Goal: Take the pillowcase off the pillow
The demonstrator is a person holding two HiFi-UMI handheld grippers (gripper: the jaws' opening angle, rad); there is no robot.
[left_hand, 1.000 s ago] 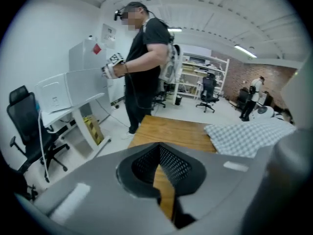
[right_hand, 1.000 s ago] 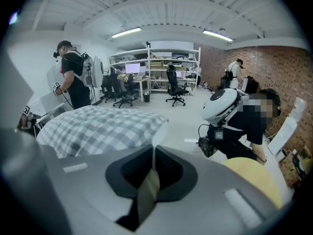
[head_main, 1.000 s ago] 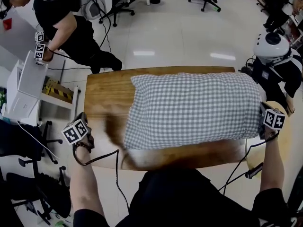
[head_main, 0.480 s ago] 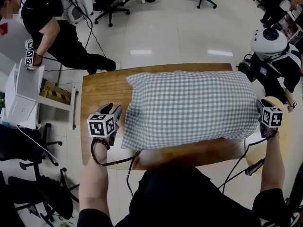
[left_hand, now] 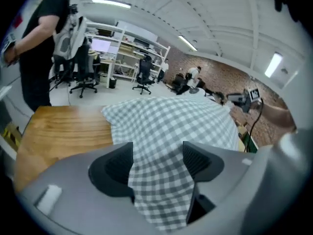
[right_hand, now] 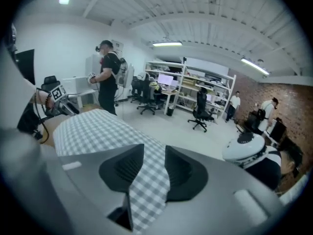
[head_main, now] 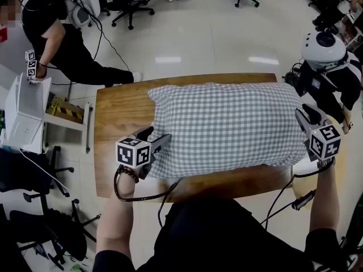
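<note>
Left gripper point(head_main: 156, 136) and right gripper point(head_main: 306, 113) just opened at opposite ends of the gingham pillowcase point(head_main: 227, 123), cloth between the jaws but not clamped, so bite fabric only, not the pillow inside.

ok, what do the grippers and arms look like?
Both alike: left gripper and right gripper have grey bodies, black ribbed fingers and a white cube with black square markers. A black cable trails from each. Both have just been opening, pillowcase between the fingers. Forearms bare; dark short sleeves.
</note>
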